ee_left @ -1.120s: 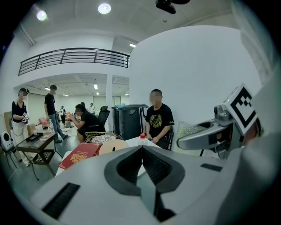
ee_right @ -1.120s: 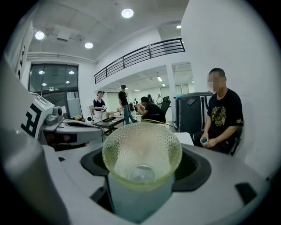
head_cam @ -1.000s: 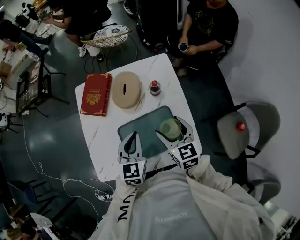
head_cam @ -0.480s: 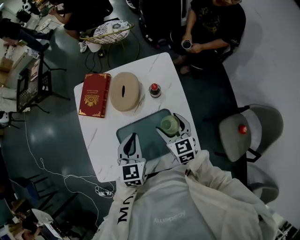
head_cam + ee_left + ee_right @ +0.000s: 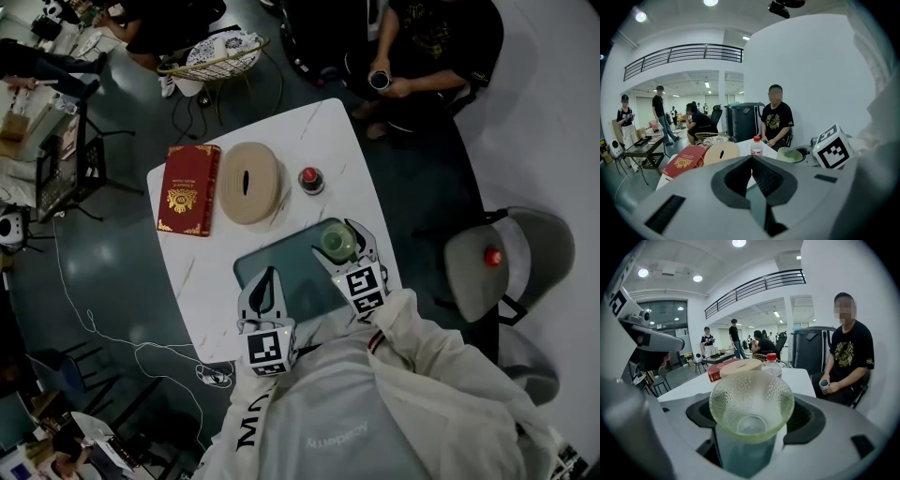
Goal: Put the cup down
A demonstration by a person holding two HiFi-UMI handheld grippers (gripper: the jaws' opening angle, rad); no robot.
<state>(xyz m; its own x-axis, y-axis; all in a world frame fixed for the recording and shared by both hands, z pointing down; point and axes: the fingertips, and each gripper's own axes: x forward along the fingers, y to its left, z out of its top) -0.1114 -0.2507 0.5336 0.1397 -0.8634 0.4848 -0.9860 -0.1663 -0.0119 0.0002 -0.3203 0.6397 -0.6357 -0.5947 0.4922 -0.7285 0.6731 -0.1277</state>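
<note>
A pale green dimpled glass cup [image 5: 338, 243] is upright between the jaws of my right gripper [image 5: 340, 240], which is shut on it over the far right part of a teal mat [image 5: 281, 267]. In the right gripper view the cup [image 5: 751, 404] fills the middle, its mouth open and empty, with the right gripper [image 5: 752, 417] pressing on both sides. Whether the cup's base touches the mat is hidden. My left gripper [image 5: 269, 275] sits over the mat's near left, shut and holding nothing. The left gripper [image 5: 752, 160] shows its tips meeting, with the cup [image 5: 790, 154] to their right.
On the white marble table [image 5: 202, 272] lie a red book [image 5: 190, 188], a round tan slotted lid [image 5: 248, 182] and a red-capped bottle [image 5: 310, 178] beyond the mat. A person with a cup [image 5: 431, 47] sits at the far side. A grey chair [image 5: 506, 258] stands to the right.
The right gripper with the cup has shifted a little farther over the mat and looks lower. The left gripper has stayed in place, shut.
</note>
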